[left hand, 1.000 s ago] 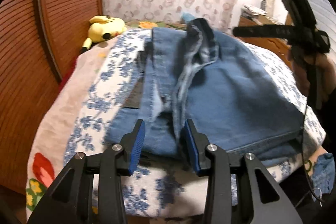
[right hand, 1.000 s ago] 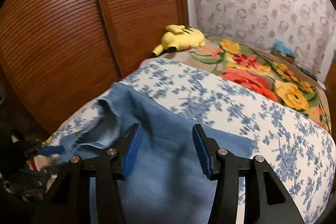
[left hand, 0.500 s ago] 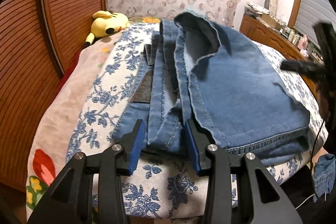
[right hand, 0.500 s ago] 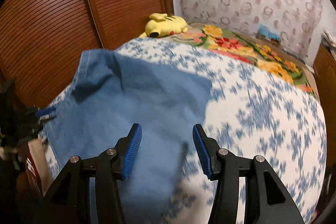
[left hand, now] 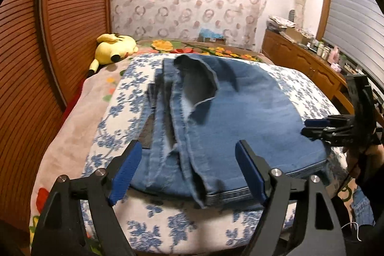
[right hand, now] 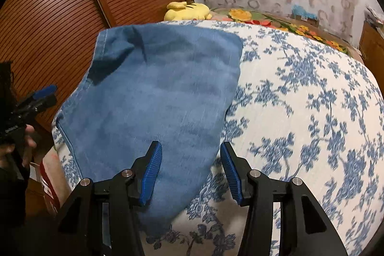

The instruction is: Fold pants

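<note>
The left gripper [left hand: 188, 170] is opening, its ribbed blue jaws wide apart above the folded denim pants [left hand: 240, 116], free of the cloth. The right gripper [right hand: 190, 170] hangs at the pants' three-o'clock edge, jaws apart and empty. The pants lie on a blue-flowered woven bedspread [right hand: 312, 100]; a yellow plush toy [left hand: 112, 48] rests at eleven o'clock.

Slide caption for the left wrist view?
Left tongs opening over folded jeans on the floral bedspread.

One jeans [left hand: 240, 112]; one plush toy [left hand: 112, 49]; two tongs [left hand: 189, 169] [right hand: 190, 169]
</note>
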Available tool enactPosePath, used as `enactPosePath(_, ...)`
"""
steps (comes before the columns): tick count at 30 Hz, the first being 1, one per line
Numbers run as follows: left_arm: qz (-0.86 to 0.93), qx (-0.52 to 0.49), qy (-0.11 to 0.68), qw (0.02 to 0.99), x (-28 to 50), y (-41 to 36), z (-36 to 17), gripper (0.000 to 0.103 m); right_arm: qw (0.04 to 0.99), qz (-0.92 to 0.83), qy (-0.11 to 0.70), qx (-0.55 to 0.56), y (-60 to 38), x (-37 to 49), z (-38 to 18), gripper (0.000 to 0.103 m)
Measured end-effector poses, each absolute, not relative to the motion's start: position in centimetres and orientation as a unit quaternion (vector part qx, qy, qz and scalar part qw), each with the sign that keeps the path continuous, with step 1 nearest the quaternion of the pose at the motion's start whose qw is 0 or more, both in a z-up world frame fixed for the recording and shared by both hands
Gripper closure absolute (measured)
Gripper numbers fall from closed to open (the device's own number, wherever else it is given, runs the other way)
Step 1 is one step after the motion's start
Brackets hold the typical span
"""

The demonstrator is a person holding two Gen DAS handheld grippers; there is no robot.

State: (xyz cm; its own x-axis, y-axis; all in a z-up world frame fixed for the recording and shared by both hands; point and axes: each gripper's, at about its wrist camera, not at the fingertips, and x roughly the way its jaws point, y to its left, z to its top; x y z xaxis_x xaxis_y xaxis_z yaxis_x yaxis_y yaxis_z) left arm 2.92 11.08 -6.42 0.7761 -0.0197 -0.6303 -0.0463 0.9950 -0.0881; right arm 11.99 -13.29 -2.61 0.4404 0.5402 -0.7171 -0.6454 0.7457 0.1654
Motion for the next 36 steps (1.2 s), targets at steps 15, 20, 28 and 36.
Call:
enactPosePath(15,-0.012,-0.029,0.341,0.94,3.6,8.3,-6.9,0.022,0.846,0.339,0.41,-0.047,-14.6,10.3,-3.4,0.051)
enactPosePath(20,-0.016,-0.025,0.346,0.938,3.6,7.7,-7.4,0.022,0.848,0.335,0.408,-0.05,-14.2,9.9,-3.4,0.051)
enactPosePath(28,-0.017,-0.027,0.372,0.927,3.9,8.0,-9.6,0.022,0.844,0.346,0.405,-0.052,-13.4,9.6,-3.4,0.079)
enactPosePath(36,-0.016,-0.036,0.374,0.926,3.5,8.9,-10.2,0.022,0.847,0.391,0.358,-0.037,-13.2,8.8,-0.7,0.097)
